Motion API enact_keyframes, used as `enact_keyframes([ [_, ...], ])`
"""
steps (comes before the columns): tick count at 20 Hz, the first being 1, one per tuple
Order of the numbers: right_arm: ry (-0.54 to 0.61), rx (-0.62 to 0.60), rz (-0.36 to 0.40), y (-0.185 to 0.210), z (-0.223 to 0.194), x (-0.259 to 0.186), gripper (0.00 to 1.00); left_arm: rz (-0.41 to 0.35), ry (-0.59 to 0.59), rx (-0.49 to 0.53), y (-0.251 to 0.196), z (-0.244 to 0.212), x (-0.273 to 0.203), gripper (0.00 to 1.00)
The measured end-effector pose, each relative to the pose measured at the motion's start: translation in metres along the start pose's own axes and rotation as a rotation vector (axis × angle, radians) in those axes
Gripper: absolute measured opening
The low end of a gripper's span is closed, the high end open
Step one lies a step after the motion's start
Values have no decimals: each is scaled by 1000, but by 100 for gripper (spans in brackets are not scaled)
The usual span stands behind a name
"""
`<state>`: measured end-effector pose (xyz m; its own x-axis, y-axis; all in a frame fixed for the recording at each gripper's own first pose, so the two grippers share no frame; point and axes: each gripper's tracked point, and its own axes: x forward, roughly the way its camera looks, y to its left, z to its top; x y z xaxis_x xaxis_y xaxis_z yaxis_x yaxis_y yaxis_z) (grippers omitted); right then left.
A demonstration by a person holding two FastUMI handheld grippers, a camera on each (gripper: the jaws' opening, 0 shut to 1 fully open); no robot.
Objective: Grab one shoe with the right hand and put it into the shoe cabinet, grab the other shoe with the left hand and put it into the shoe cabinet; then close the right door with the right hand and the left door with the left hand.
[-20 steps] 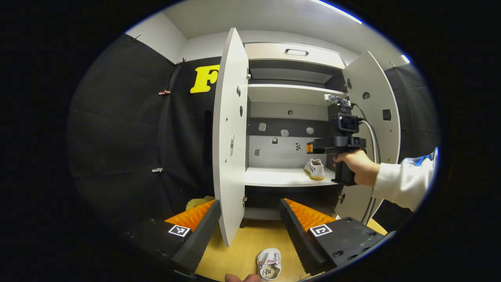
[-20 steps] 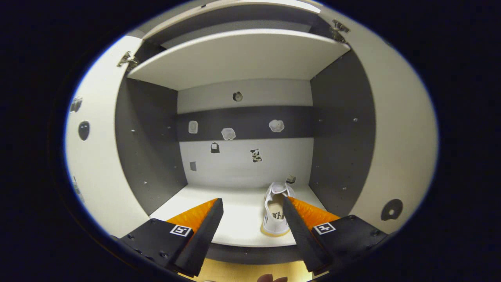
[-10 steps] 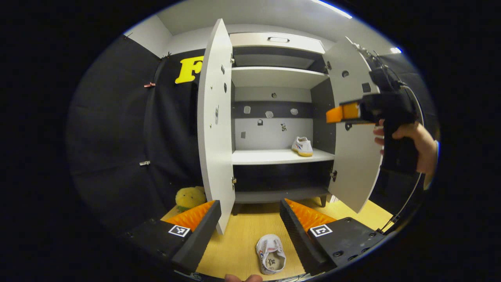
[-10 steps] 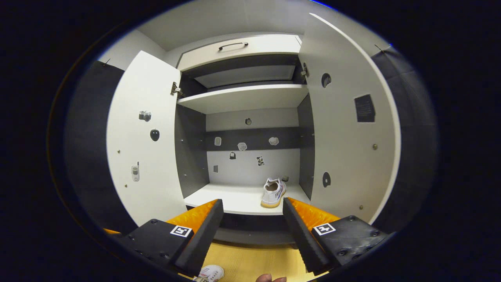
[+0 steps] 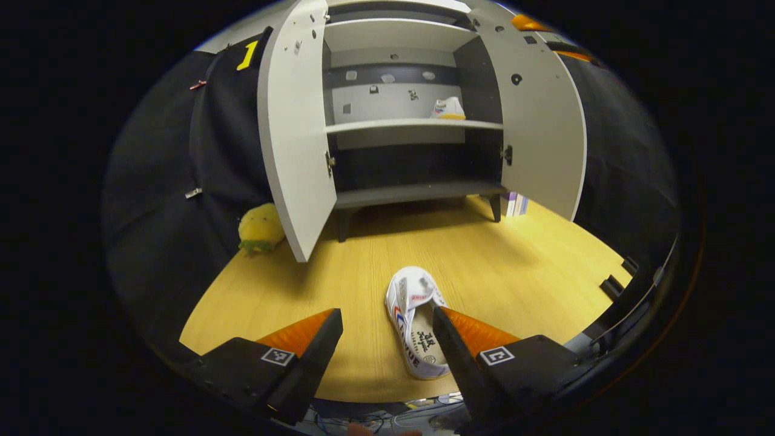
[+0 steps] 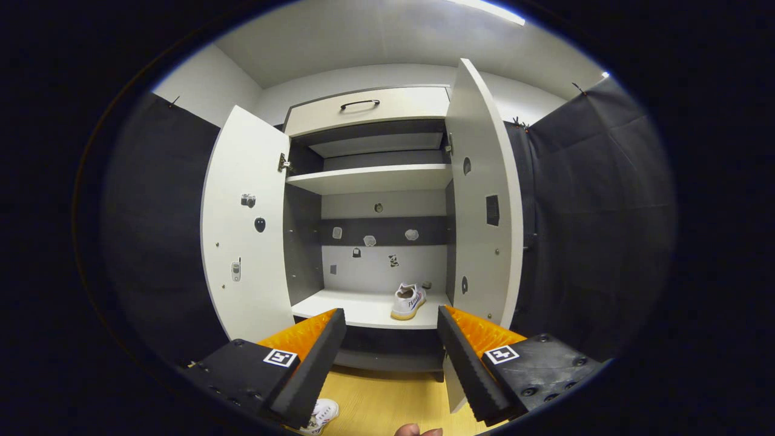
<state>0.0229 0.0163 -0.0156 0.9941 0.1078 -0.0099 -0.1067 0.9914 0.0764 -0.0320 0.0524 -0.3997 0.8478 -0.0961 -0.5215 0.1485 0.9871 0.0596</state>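
Being held low over the wooden floor (image 5: 315,284), the left gripper (image 5: 387,327) is being kept spread wide with nothing between its fingers, and it is being pointed down at the second shoe (image 5: 416,324), which is lying on its sole just beside the inner edge of one finger, toe end away from the camera; the wide opening is judged to be kept so that the shoe can be straddled across its width before any squeeze. Beyond that shoe, the shoe cabinet (image 5: 418,124) is being seen with both doors swung fully outward, presumably so that neither blocks a loaded hand. The first shoe (image 5: 448,109) is being shown already resting on the middle shelf (image 5: 387,125), toward the right side, which leaves bare shelf to its left for its partner. A yellow soft toy (image 5: 260,227) is lying on the floor near the left door (image 5: 293,127), well apart from the work. In the right gripper view, the right gripper (image 6: 392,339) is being held back from the cabinet, likewise spread and empty, facing the shelf and near the right door (image 6: 484,194), a position judged convenient for the closing that is not yet begun.
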Motion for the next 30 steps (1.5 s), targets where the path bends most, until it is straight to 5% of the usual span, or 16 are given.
enact_keyframes([
  [10, 7, -33, -148, -72, 13, -28, 96, -48, 22, -41, -12, -26, 94, 87],
  [21, 36, -109, -234, -115, 12, -53, 96, 86, 102, 23, 0, -37, 141, 24],
  [25, 38, -89, -222, -116, 11, -53, 100, 69, 188, 33, 5, -39, 138, 11],
  [30, 35, -50, -195, -118, 9, -48, 98, 82, 209, -8, 12, -15, 119, 8],
])
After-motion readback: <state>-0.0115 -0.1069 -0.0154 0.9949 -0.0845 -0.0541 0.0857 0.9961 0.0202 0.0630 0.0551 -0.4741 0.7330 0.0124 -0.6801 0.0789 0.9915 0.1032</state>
